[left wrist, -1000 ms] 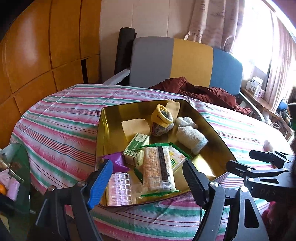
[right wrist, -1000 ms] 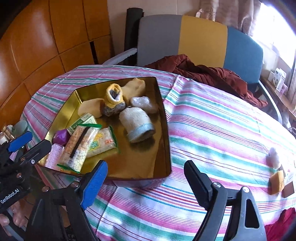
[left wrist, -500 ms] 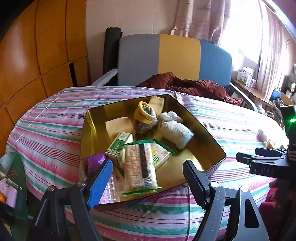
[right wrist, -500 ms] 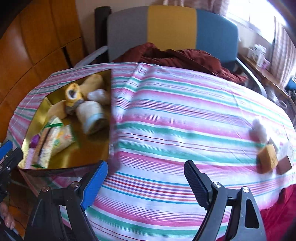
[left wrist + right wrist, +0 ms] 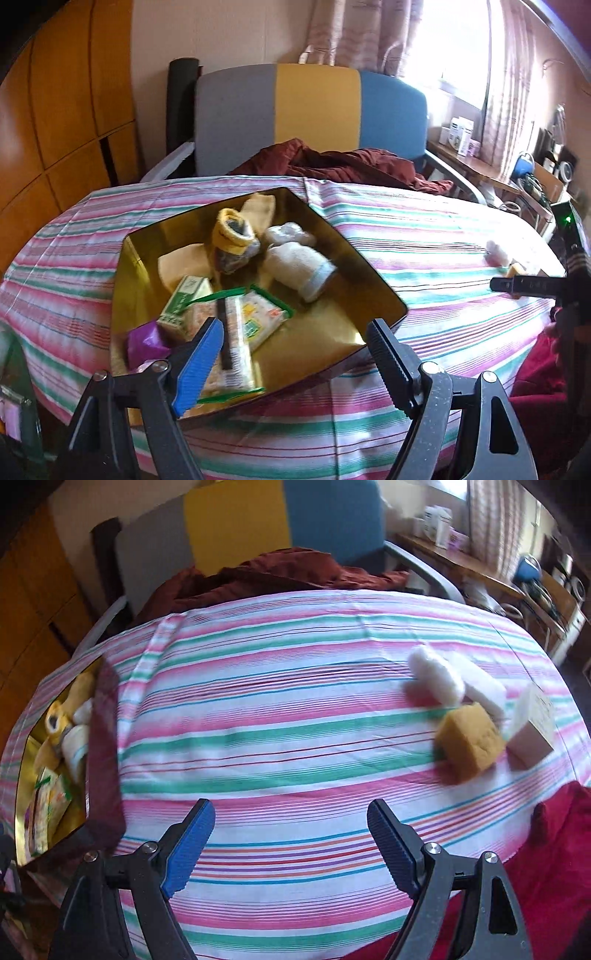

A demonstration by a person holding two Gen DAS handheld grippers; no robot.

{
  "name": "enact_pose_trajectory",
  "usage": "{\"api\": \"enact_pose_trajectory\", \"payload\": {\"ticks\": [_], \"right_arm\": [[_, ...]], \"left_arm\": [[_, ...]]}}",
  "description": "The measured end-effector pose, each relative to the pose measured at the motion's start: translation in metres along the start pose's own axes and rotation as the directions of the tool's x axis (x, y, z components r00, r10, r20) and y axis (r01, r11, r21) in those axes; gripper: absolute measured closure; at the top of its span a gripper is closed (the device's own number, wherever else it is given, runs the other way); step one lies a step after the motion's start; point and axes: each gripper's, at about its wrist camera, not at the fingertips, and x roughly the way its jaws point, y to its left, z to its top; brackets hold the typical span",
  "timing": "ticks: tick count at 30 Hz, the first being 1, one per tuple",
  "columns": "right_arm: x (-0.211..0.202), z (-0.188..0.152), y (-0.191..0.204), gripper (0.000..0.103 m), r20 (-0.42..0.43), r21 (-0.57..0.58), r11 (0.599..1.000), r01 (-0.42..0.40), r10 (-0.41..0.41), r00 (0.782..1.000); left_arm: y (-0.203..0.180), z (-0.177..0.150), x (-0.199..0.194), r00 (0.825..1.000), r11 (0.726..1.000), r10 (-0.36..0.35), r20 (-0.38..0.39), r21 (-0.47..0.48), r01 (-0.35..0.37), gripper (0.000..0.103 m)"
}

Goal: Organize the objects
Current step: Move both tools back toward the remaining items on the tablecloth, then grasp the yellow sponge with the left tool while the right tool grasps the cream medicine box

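Observation:
A gold tray [image 5: 369, 284] sits on the striped tablecloth, holding a yellow sock roll [image 5: 232, 236], a white sock roll [image 5: 299, 266], a cracker packet [image 5: 232, 350], a green box [image 5: 184, 299] and a purple item [image 5: 144, 341]. My left gripper [image 5: 293, 328] hangs open over the tray's near edge, holding nothing. My right gripper [image 5: 290, 808] is open above bare cloth, the tray [image 5: 105, 738] at its left. To its right lie a white fluffy piece [image 5: 436, 675], a yellow sponge block [image 5: 469, 738], a white block [image 5: 484, 690] and a pale box [image 5: 532, 731].
A chair with a grey, yellow and blue back [image 5: 314, 107] stands behind the table, a dark red cloth [image 5: 332, 162] draped over its seat. A cluttered shelf [image 5: 480, 162] runs under the window at right. Red clothing [image 5: 554, 849] is at the near right edge.
My right gripper has swung right, away from the tray and across the cloth towards the sponge and blocks. My left gripper has shifted slightly and stays over the tray's near edge.

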Motion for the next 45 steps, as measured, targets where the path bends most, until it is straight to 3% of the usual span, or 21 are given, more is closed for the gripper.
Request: {"api": "enact_pose_trajectory", "payload": {"ticks": [8,16,22,25,29,33,36,38,42,45], "right_arm": [[-0.020,0.025,-0.085,0.017,0.028,0.221,0.975,0.016,-0.023,0.999],[-0.045,0.044,-0.174,0.017,0.086,0.424,0.902,0.087,-0.136,0.987],[-0.057,0.050,-0.239,0.017,0.133,0.597,0.800,0.070,-0.184,0.974],[-0.048,0.053,-0.260,0.017,0.121,0.634,0.769,0.084,-0.206,0.971],[-0.031,0.055,-0.271,0.017,0.126,0.645,0.759,0.087,-0.218,0.968],[-0.015,0.049,-0.276,0.017,0.123,0.655,0.752,0.071,-0.199,0.972],[-0.013,0.046,-0.281,0.017,0.125,0.670,0.741,0.043,-0.170,0.977],[-0.009,0.045,-0.281,0.017,0.116,0.665,0.746,0.036,-0.151,0.982],[-0.001,0.048,-0.277,0.017,0.096,0.645,0.764,0.018,-0.105,0.990],[0.000,0.048,-0.275,0.017,0.095,0.633,0.774,0.014,-0.096,0.991]], "left_arm": [[-0.028,0.012,0.013,0.998,0.997,-0.055,-0.016,0.057,0.056,0.022],[-0.072,0.026,0.025,0.991,0.982,-0.129,-0.039,0.137,0.133,0.022],[-0.120,0.041,0.041,0.978,0.953,-0.197,-0.068,0.220,0.208,0.021],[-0.148,0.048,0.051,0.970,0.933,-0.230,-0.081,0.266,0.243,0.021],[-0.186,0.058,0.067,0.959,0.904,-0.266,-0.099,0.320,0.284,0.021],[-0.228,0.062,0.084,0.942,0.851,-0.314,-0.119,0.404,0.335,0.019],[-0.262,0.061,0.098,0.917,0.797,-0.368,-0.156,0.454,0.397,0.019],[-0.286,0.059,0.106,0.896,0.753,-0.403,-0.187,0.489,0.441,0.019],[-0.327,0.056,0.114,0.873,0.672,-0.442,-0.207,0.568,0.475,0.017],[-0.346,0.056,0.121,0.860,0.632,-0.461,-0.220,0.599,0.492,0.012]]}}
